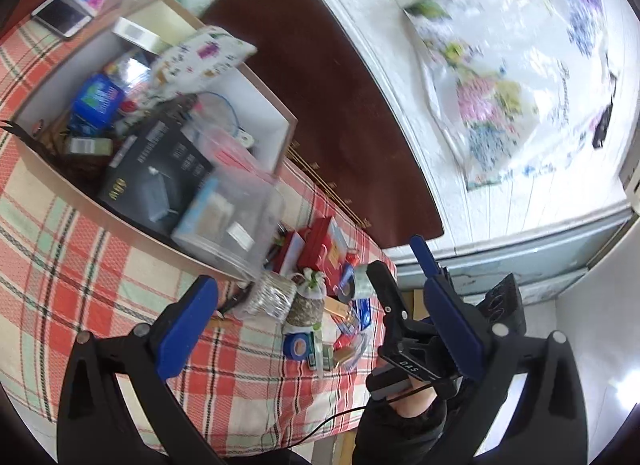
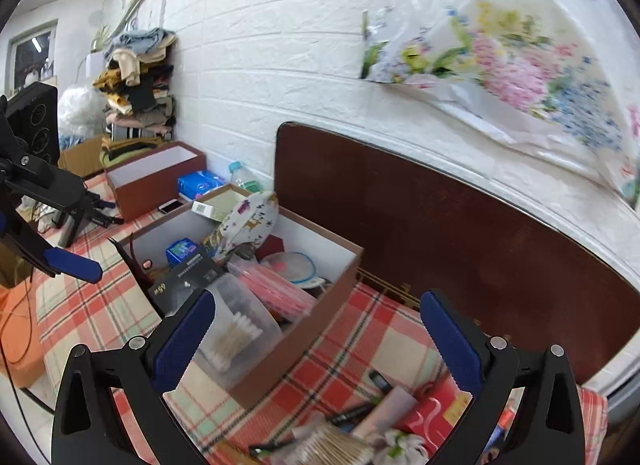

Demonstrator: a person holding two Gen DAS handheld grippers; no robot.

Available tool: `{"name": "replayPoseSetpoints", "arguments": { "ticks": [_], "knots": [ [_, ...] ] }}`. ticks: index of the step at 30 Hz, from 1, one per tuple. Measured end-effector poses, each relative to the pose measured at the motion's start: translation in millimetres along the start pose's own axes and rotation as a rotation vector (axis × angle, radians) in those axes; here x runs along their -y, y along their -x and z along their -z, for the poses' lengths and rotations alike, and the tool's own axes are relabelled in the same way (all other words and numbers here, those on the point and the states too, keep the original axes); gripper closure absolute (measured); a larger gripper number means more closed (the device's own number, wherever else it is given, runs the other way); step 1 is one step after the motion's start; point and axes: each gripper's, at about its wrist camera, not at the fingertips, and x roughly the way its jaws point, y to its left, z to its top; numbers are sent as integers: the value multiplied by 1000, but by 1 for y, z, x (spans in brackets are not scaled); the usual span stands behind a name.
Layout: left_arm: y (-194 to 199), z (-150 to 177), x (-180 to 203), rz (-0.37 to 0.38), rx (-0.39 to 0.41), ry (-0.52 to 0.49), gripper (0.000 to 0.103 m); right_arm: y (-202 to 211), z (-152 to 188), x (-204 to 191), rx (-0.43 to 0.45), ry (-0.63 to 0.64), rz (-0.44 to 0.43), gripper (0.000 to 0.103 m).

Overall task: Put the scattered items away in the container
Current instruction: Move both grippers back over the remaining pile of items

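Plaid tablecloth (image 2: 360, 349): both grippers (image 1: 320, 305) (image 2: 316, 329) released; box (image 2: 320, 329) contents partly hidden, blurry.

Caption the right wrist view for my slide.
Open right claw above the half-filled box, clutter waiting on the checked cloth.

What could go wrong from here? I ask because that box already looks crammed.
The clear tub of cotton swabs leans over the box's near wall and might tip out. The heap of loose items lies near the table edge; a careless reach could knock some off.
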Motion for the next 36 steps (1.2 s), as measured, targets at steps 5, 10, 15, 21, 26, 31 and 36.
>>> {"name": "replayPoseSetpoints", "arguments": {
  "ticks": [5, 10, 15, 21, 26, 31, 36],
  "knots": [
    [-53, 34, 34, 8, -79, -65, 1, 42, 44, 56, -32, -69, 40, 0],
    [-124, 74, 52, 2, -180, -97, 1, 77, 119, 110, -114, -176, 75, 0],
    [-206, 127, 54, -26, -318, -102, 1, 103, 208, 144, -219, -276, 103, 0],
    [-271, 177, 57, -56, -439, -89, 1, 130, 286, 164, -278, -405, 133, 0],
    [-310, 204, 77, -91, -505, -160, 1, 135, 318, 180, -298, -550, 97, 0],
    [-331, 218, 94, -149, -485, -308, 1, 135, 337, 215, -302, -822, 70, 0],
    [-348, 223, 85, -156, -504, -230, 2, 132, 347, 251, -236, -1164, -125, 0]
  ]
}}
